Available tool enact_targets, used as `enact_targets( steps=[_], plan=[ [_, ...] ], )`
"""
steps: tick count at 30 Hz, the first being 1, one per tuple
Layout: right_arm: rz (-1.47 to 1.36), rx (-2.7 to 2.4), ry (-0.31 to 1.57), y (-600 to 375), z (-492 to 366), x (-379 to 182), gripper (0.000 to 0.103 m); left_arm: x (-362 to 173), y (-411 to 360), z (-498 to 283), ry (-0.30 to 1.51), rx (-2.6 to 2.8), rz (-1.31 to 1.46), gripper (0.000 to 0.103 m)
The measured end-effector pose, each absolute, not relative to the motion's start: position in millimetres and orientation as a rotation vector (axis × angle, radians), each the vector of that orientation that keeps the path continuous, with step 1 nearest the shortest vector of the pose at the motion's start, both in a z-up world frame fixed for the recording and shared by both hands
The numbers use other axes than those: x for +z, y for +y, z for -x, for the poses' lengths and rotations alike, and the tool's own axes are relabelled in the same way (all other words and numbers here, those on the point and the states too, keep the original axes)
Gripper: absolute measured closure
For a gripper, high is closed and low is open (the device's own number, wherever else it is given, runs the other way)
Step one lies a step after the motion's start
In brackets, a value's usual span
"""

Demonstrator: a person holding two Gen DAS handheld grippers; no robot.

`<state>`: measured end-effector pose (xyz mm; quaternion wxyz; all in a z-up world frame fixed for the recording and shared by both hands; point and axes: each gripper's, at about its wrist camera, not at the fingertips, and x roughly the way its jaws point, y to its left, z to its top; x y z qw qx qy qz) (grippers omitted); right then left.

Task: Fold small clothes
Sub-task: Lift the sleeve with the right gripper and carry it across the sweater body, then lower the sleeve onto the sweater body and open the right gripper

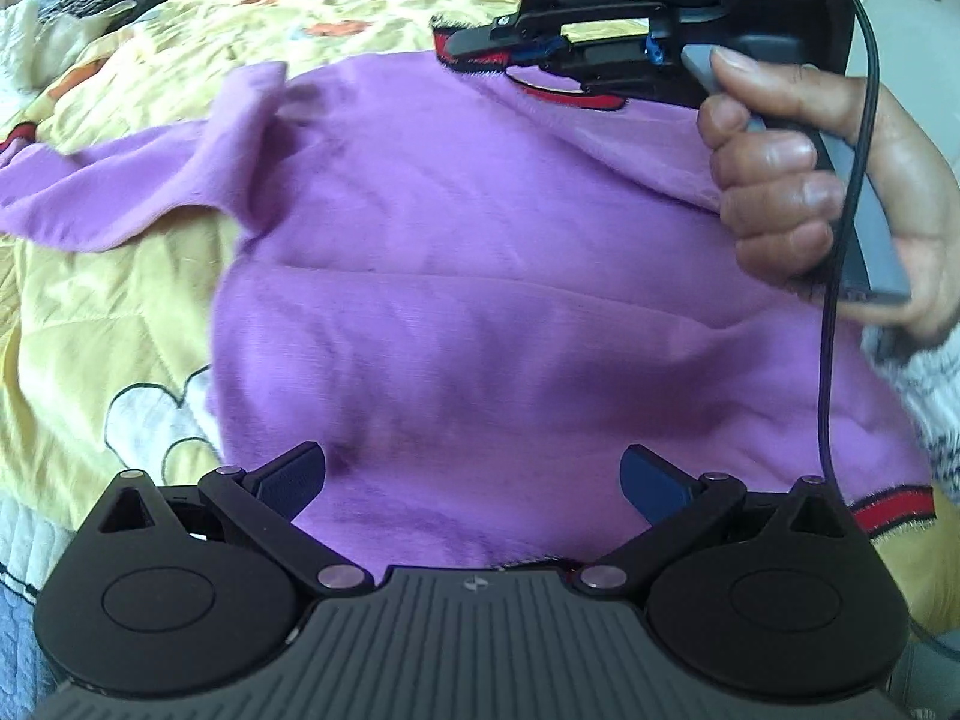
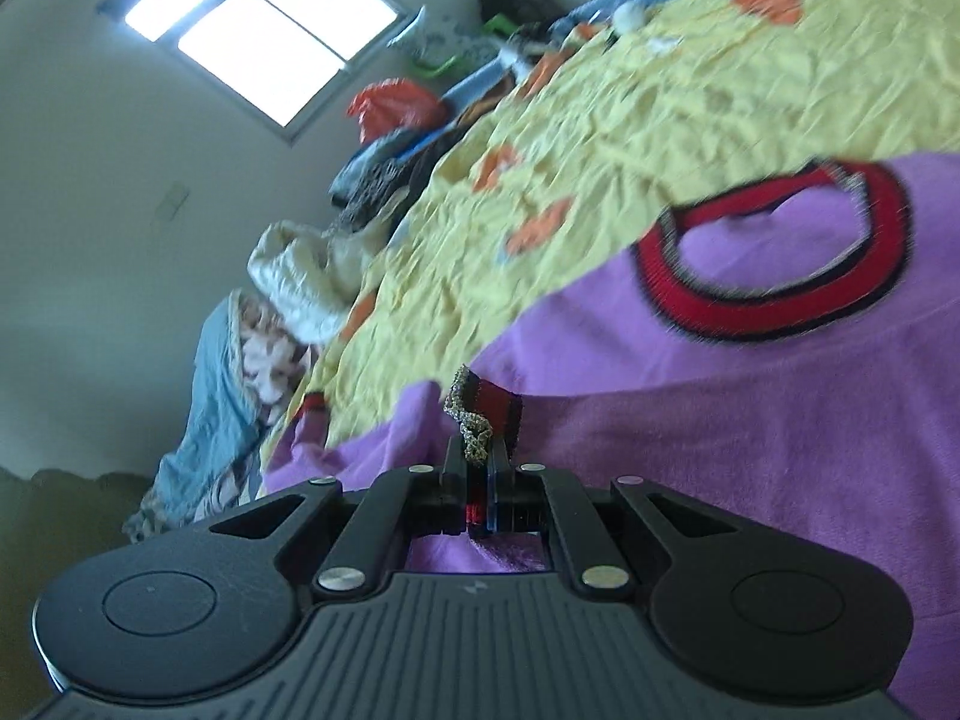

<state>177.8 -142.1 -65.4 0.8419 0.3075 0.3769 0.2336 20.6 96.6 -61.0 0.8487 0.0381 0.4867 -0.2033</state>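
A small purple sweater (image 1: pixel 468 276) with red and black trim lies spread on a yellow bedspread (image 1: pixel 120 276). My left gripper (image 1: pixel 474 480) is open above its lower part, holding nothing. My right gripper (image 2: pixel 477 468) is shut on the red-trimmed sleeve cuff (image 2: pixel 489 405) of the sweater (image 2: pixel 750 450). In the left wrist view the right gripper (image 1: pixel 480 48) sits at the sweater's far edge by the collar, held by a hand (image 1: pixel 798 180). The red collar (image 2: pixel 774 258) shows in the right wrist view. One sleeve (image 1: pixel 120 192) lies out to the left.
The yellow bedspread (image 2: pixel 630 120) has orange patches. Piles of other clothes (image 2: pixel 390 162) and a red bag (image 2: pixel 390 105) lie along its far edge. A white garment (image 2: pixel 300 282) and a blue cloth (image 2: pixel 216 396) hang at the bed's side. A window (image 2: pixel 264 30) is in the wall.
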Motion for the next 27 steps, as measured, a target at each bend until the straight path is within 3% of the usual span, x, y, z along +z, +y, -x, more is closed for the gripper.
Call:
enact_targets(
  steps=[22,24,26,27],
  plan=[
    [-0.533,0.558,0.925,-67,-207,-98,0.095,-58,94,-35,1.039,-0.351,-0.078,0.0],
    [-0.488,0.573,0.963,-62,-207,-107,0.082,-54,92,-39,1.027,-0.349,-0.077,0.0],
    [-0.527,0.63,0.944,-73,-200,-102,0.043,-48,90,-48,1.014,-0.343,-0.07,0.0],
    [-0.518,0.641,0.899,-85,-192,-91,0.016,-44,89,-53,1.004,-0.34,-0.064,0.0]
  ],
)
